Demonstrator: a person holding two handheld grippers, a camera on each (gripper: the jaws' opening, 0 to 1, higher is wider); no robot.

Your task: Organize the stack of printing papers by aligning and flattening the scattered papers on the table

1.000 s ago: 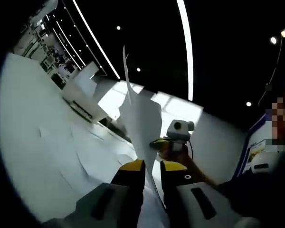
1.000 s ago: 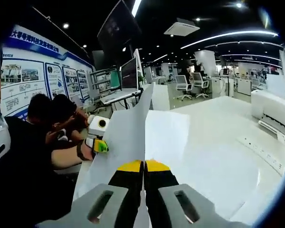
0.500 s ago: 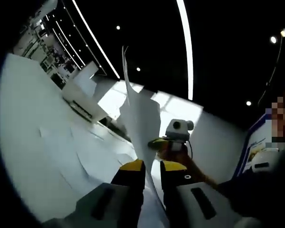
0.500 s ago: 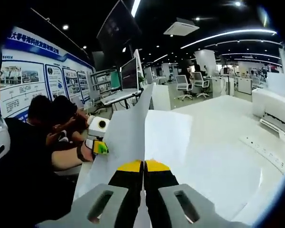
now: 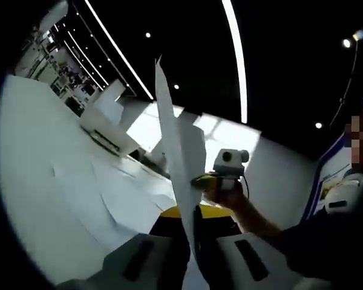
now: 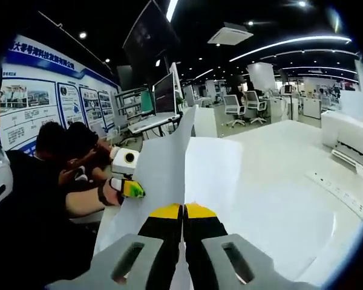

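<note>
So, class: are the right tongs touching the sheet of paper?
Touching. In the right gripper view, the right tongs stand shut on the paper, whose edge rises straight from between the yellow tips.

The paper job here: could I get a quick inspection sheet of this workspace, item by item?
Surface: white table, broad and bright.
Job's things: paper stack held upright on edge between both grippers; loose sheets lying flat on the table.
Clutter: white printer at the table's far edge.
Grippers: right gripper shut on the stack; left gripper shut on the stack.
Cables: nothing seen.
Surroundings: open office with wall posters, monitors, chairs, ceiling strip lights.
</note>
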